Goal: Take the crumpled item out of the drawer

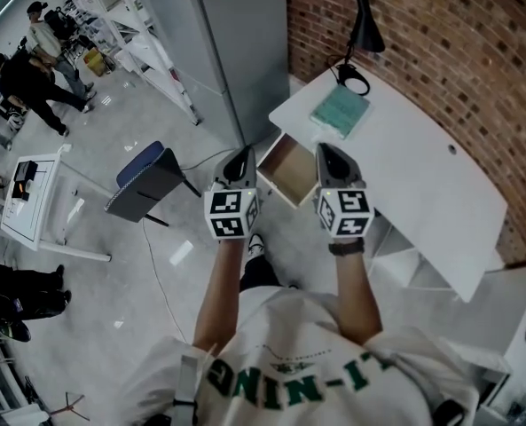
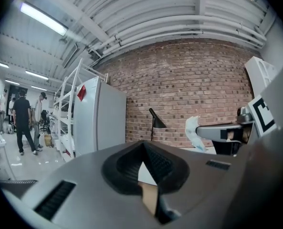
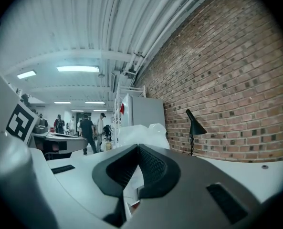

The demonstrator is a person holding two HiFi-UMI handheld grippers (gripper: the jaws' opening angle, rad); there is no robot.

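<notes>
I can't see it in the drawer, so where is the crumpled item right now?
The crumpled item is pinched by the right gripper: the left gripper view shows it at right, just right of the black lamp, before the brick wall.

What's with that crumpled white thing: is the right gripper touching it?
Touching. The left gripper view shows the crumpled white item poking out of the shut tips of the right gripper; its own view shows the item at its closed jaws.

crumpled item (image 3: 148,133): lower part hid behind right hand-held gripper (image 3: 138,148) | drawer (image 1: 291,171): sides covered by left hand-held gripper (image 1: 240,155) + right one, head view | teal book (image 1: 340,110): cover too small to read | ppl (image 1: 32,74) far off: no detail
</notes>
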